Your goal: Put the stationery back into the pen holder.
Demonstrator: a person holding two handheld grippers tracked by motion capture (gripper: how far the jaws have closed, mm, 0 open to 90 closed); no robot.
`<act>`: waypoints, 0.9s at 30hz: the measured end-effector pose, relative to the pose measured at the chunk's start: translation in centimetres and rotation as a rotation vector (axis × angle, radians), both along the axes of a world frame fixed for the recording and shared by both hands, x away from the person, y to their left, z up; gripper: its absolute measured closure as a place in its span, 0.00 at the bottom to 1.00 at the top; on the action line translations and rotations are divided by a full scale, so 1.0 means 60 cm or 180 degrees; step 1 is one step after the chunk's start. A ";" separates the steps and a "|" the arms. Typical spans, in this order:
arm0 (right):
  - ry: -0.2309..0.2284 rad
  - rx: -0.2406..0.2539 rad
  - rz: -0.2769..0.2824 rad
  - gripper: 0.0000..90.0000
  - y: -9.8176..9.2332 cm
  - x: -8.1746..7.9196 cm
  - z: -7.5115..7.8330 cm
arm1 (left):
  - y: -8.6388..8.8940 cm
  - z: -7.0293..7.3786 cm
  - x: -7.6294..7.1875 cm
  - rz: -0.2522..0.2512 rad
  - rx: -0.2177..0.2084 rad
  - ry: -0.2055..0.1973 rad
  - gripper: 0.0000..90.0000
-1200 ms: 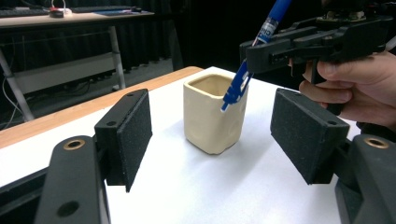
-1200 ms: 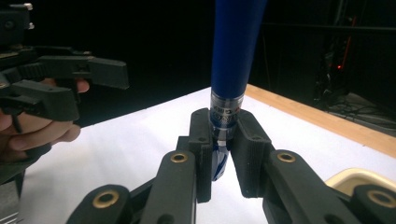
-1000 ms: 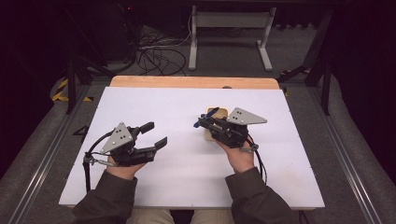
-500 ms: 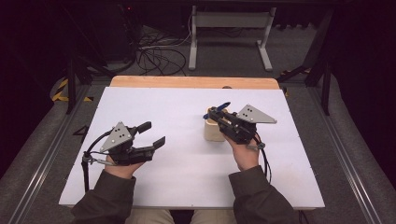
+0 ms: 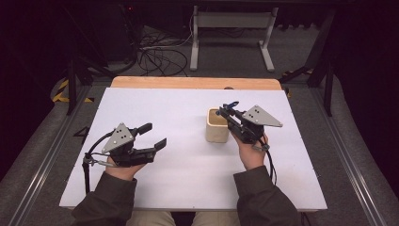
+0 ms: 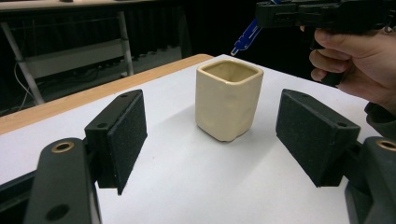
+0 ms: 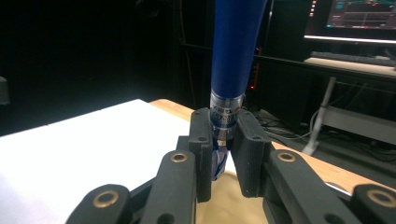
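A cream square ceramic cup point(image 5: 217, 125) point(image 6: 227, 98) stands upright on the white table, right of centre. My right gripper point(image 5: 225, 110) point(image 7: 223, 154) hangs just over the cup's right rim, shut on a blue pen point(image 7: 236, 51) point(image 6: 244, 37) point(image 5: 230, 105). Below its jaws in the right gripper view lies the cup's cream opening point(image 7: 233, 205). My left gripper point(image 5: 154, 136) point(image 6: 210, 140) rests low at the table's left, open and holding nothing, with the cup well ahead of it between its pads point(image 6: 122, 140).
The white board point(image 5: 179, 103) lies on a wooden table whose bare edge point(image 5: 188, 83) shows at the back. Cables and a metal stand point(image 5: 230, 28) are on the floor beyond. A lit monitor point(image 7: 359, 18) glows in the right gripper view.
My right gripper has swung right and back with the pen, uncovering the cup it hid before. The left gripper has barely shifted.
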State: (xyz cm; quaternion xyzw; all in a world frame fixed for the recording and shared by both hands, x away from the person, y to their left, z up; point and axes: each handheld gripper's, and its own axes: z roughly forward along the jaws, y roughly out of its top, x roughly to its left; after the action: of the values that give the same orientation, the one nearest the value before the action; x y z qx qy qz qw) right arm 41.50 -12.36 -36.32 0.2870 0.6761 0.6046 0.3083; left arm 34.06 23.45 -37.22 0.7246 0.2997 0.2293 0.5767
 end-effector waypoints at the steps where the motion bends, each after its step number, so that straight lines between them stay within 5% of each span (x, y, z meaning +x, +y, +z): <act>1: -0.0011 -0.0035 -0.0015 0.88 -0.001 0.001 -0.001 | 0.000 0.000 0.000 -0.0001 0.0004 0.0001 0.28; 11: 0.0068 -0.0163 -0.0090 0.88 0.000 0.013 -0.016 | -0.001 -0.002 0.001 0.0002 0.0023 0.0008 0.28; 27: 0.0548 -0.0398 -0.0044 0.88 0.009 0.038 -0.046 | -0.007 -0.007 0.001 -0.0038 0.0068 0.0039 0.28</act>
State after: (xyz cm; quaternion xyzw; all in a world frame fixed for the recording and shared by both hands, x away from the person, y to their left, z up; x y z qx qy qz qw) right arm 43.75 -11.80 -39.07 0.3226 0.7345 0.5322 0.2705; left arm 34.14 23.03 -37.61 0.7339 0.2965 0.2246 0.5683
